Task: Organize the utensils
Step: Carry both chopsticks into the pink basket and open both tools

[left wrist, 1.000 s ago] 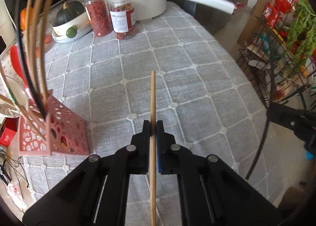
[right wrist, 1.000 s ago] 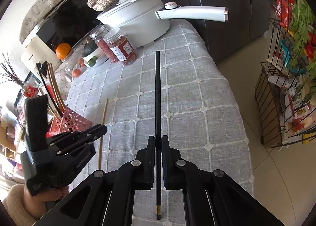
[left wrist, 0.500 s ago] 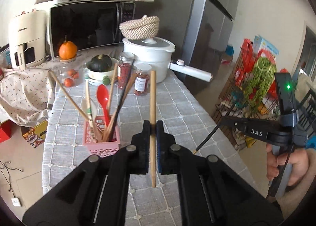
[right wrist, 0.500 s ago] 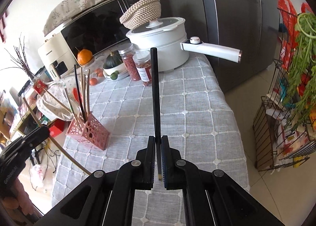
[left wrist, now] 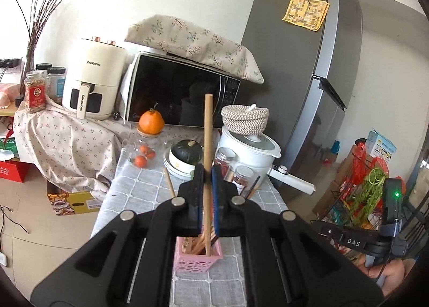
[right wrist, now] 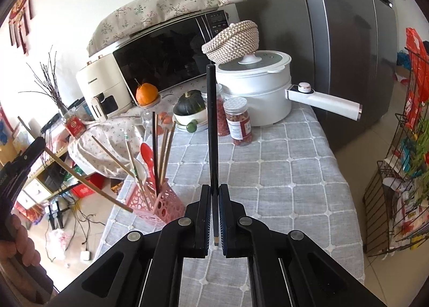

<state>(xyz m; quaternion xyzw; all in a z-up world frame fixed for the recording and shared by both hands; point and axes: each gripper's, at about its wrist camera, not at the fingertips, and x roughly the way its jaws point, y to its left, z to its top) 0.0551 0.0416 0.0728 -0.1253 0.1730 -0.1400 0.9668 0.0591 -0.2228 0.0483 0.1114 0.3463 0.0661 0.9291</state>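
My left gripper (left wrist: pixel 206 173) is shut on a wooden chopstick (left wrist: pixel 207 130) held upright, its lower tip inside the pink perforated utensil holder (left wrist: pixel 197 260). In the right wrist view the same chopstick (right wrist: pixel 88 182) slants down to the holder's (right wrist: pixel 158 206) rim. The holder carries several wooden chopsticks, a black one and a red spoon (right wrist: pixel 147 153). My right gripper (right wrist: pixel 214 191) is shut on a black chopstick (right wrist: pixel 211 124), upright, above the table to the right of the holder. It also shows at the right edge of the left wrist view (left wrist: pixel 348 237).
The grey quilted tablecloth (right wrist: pixel 281 173) carries two spice jars (right wrist: pixel 238 122), a white pot with a long handle (right wrist: pixel 257 90), a bowl with a green squash (right wrist: pixel 191 108) and a microwave (right wrist: pixel 166 55) behind. A fridge and a wire rack (right wrist: pixel 402 173) stand to the right.
My left gripper has tilted up and moved over the holder, putting the wooden chopstick's lower tip into it. My right gripper has risen slightly with the black chopstick.
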